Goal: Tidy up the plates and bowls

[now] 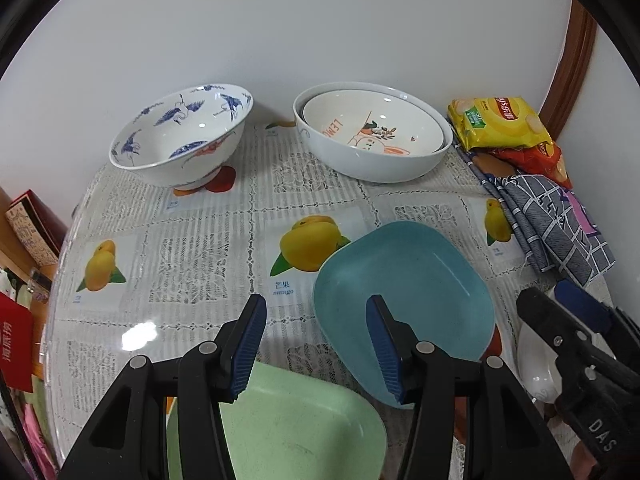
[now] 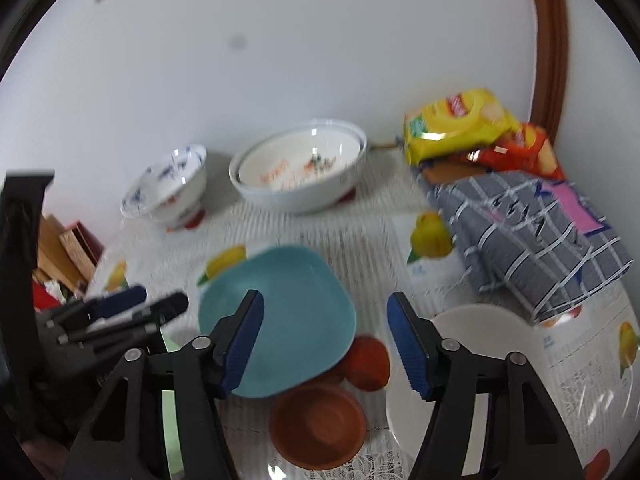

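**Two empty grippers above loose dishes awaiting stacking**

Left to right across the table: a green plate point(image 1: 296, 428) lies nearest the left gripper point(image 1: 316, 344), beneath its left finger; a teal plate point(image 1: 404, 292) lies just to its right, its near edge under the right finger; a small terracotta bowl point(image 2: 318, 426) sits close in front of the right gripper point(image 2: 326, 344); a white plate point(image 2: 480, 344) lies further right, partly hidden by that gripper's right finger. Against the wall stand a blue-patterned bowl point(image 1: 180, 136) and a pair of nested white bowls point(image 1: 372, 132).

The step in hand is judged to be the choice of a first dish. A plate is best taken by its rim, one pad above and one below, then lowered flat onto a like-shaped plate; the bowl is best gripped over its wall and nested at the back.

Both grippers are held partly open, with nothing between the pads. The right wrist view is motion-blurred, so contact with the teal plate cannot be ruled out, though none appears.
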{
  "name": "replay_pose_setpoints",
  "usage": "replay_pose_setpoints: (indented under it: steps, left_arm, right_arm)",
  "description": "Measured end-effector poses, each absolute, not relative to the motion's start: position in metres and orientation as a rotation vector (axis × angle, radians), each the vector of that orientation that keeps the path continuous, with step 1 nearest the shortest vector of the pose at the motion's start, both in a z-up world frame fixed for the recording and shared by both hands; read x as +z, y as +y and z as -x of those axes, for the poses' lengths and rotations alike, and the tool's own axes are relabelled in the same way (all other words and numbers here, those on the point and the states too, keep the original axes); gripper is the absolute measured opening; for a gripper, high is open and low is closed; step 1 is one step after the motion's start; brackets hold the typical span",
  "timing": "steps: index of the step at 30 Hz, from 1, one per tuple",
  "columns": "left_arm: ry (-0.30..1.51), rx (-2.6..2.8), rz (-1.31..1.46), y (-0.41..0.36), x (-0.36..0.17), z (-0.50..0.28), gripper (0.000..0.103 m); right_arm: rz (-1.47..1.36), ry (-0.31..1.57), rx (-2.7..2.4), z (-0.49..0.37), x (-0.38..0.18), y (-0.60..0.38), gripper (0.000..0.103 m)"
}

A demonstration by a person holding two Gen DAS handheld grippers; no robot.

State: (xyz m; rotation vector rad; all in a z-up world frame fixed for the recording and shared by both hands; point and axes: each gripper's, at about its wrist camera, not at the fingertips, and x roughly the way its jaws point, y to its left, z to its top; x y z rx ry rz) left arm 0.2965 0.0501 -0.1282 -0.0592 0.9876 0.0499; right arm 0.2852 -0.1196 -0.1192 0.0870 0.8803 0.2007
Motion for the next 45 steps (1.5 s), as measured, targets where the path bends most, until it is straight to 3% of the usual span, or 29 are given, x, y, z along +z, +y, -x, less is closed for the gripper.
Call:
replay_pose_setpoints:
  steps: [5,15,18,29,34,45]
  left_arm:
    - [1.018,0.038,0.078,0.05,-0.149,-0.304,0.049]
    - [1.039,0.044,0.074,0.052,-0.16,-0.309,0.049]
    - [1.05,0.037,0.078,0.052,-0.164,-0.31,0.043]
    - [1.087,0.026,0.075,0.046,-0.178,-0.313,0.033]
    - [1.115,0.019,0.078,0.043,-0.187,-0.316,0.016]
    - [1.124,0.078,0.121,0.063,-0.185,-0.32,0.011]
  right_arm:
    - [-0.053,0.931,0.195,-0.295,-0.139,-0.118,0.046]
    - [0.071,0.96,0.201,-0.311,-0.166,-0.094,0.041]
    - [0.104,0.975,0.188,-0.316,-0.175,-0.09,0.041]
    - [0.129,0.973,0.149,-0.319,-0.176,-0.092,0.034]
    - [0.133,0.967,0.144,-0.318,-0.174,-0.094,0.033]
    - [0.134,0.978,0.168,-0.316,-0.177,-0.089,0.035]
